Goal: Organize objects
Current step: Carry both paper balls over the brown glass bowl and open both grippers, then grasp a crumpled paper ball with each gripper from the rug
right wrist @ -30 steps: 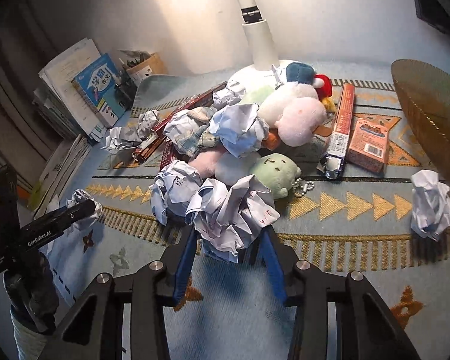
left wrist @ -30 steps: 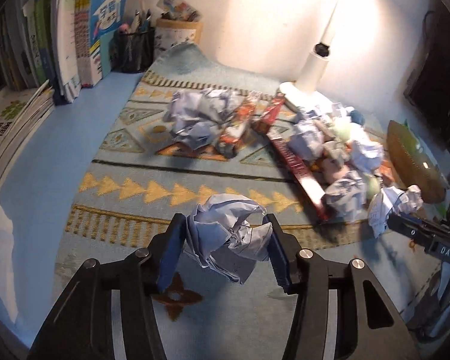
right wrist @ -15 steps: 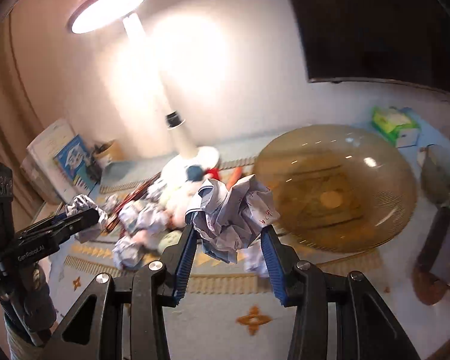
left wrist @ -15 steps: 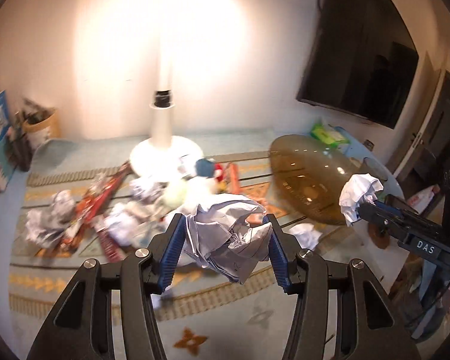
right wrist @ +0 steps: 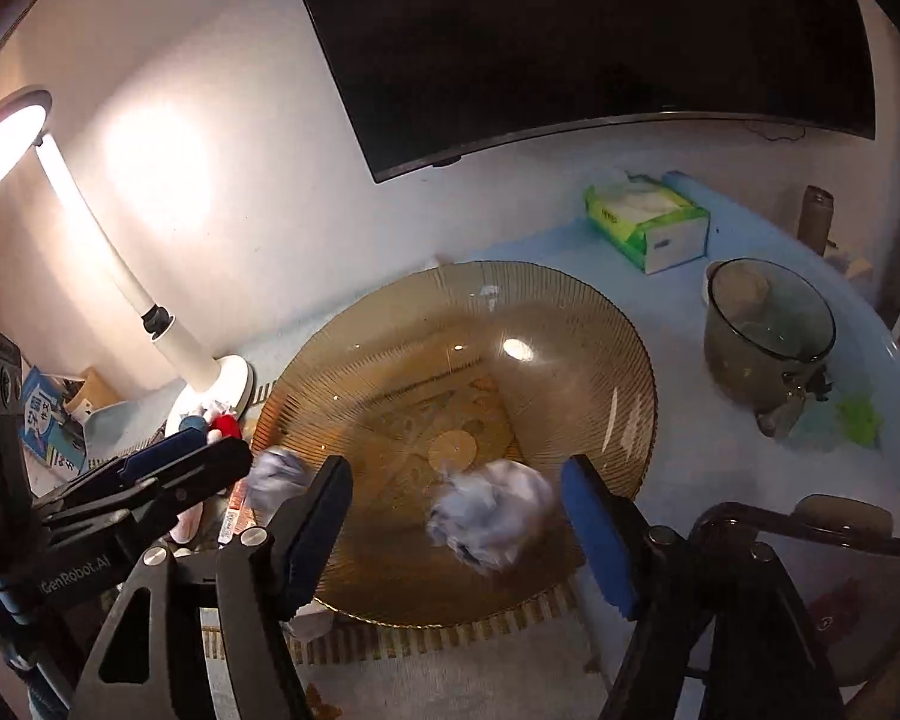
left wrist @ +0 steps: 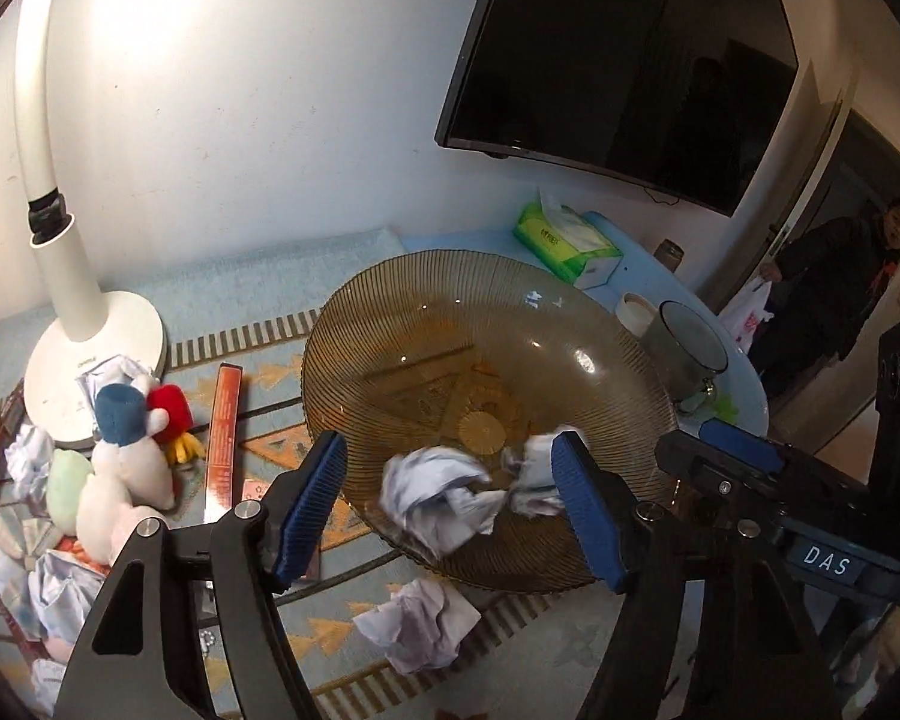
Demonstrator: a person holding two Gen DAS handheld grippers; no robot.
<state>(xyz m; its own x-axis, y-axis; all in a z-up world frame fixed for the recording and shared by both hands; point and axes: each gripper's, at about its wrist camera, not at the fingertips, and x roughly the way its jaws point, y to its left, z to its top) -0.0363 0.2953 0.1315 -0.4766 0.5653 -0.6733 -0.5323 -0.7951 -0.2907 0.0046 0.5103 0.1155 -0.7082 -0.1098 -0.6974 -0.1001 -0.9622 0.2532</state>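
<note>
A big amber ribbed glass bowl stands on the patterned mat; it also shows in the right wrist view. My left gripper is open above the bowl's near rim, and a crumpled paper ball sits blurred between its fingers, loose. A second paper ball lies beside it. My right gripper is open over the bowl, with a blurred paper ball loose between its fingers. The left gripper appears at the left of the right wrist view, with another paper ball by it.
A white desk lamp, plush toys, a red box and more paper balls lie left of and before the bowl. A tissue box and a glass pot stand behind it. A person stands in the doorway.
Both grippers carried their paper balls from the clutter to the bowl, then opened. The balls now sit loose and blurred over the bowl instead of clamped.
</note>
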